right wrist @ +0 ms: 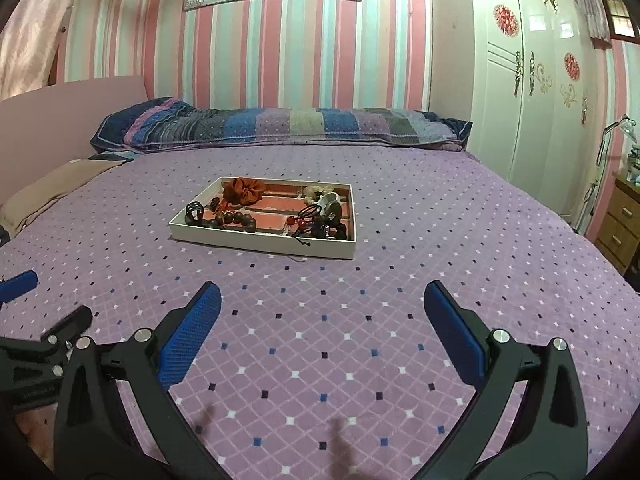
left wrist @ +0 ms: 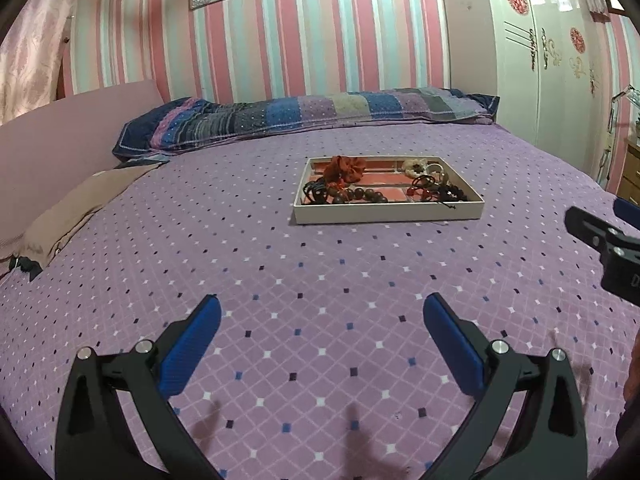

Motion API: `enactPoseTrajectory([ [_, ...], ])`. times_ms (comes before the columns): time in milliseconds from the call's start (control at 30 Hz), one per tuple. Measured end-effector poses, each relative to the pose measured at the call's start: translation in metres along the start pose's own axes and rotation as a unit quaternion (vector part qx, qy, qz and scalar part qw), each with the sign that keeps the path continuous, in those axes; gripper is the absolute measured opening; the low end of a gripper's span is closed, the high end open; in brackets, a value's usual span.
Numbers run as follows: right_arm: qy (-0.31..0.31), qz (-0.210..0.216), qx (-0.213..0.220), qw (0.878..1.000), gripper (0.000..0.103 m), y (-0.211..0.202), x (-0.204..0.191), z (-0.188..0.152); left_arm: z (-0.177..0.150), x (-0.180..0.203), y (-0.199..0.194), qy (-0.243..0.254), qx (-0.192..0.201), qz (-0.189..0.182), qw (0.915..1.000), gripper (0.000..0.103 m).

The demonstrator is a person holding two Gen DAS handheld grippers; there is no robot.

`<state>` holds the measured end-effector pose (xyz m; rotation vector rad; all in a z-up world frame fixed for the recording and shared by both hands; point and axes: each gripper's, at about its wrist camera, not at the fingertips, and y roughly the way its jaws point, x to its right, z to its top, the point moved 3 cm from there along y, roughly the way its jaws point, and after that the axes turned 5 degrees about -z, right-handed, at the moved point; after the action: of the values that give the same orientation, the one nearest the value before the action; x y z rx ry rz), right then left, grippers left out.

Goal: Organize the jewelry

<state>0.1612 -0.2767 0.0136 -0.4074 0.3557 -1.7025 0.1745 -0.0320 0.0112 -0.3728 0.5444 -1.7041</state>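
A shallow white tray (left wrist: 384, 213) with a red floor sits on the purple bed, also in the right wrist view (right wrist: 256, 242). It holds a rust scrunchie (left wrist: 346, 169), a brown bead bracelet (left wrist: 360, 195), black hair ties (left wrist: 316, 190), red beads (left wrist: 420, 191) and pale pieces at the far right corner (left wrist: 416, 167). My left gripper (left wrist: 322, 314) is open and empty, well short of the tray. My right gripper (right wrist: 322, 302) is open and empty, in front of the tray and to its right. The right gripper shows at the left view's right edge (left wrist: 604, 240).
A long striped pillow (left wrist: 304, 118) lies along the headboard wall. A tan folded cloth (left wrist: 76, 208) lies at the bed's left side. A white wardrobe (right wrist: 532, 92) and a wooden nightstand (right wrist: 620, 224) stand to the right of the bed.
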Motion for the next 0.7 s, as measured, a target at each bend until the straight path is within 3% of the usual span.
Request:
enactPoseTrajectory([
  [700,0.017,-0.006,-0.009,1.000,0.099,-0.004,0.013,-0.005,0.010,-0.017,-0.015,-0.021,0.024,0.025,0.9992,0.099],
])
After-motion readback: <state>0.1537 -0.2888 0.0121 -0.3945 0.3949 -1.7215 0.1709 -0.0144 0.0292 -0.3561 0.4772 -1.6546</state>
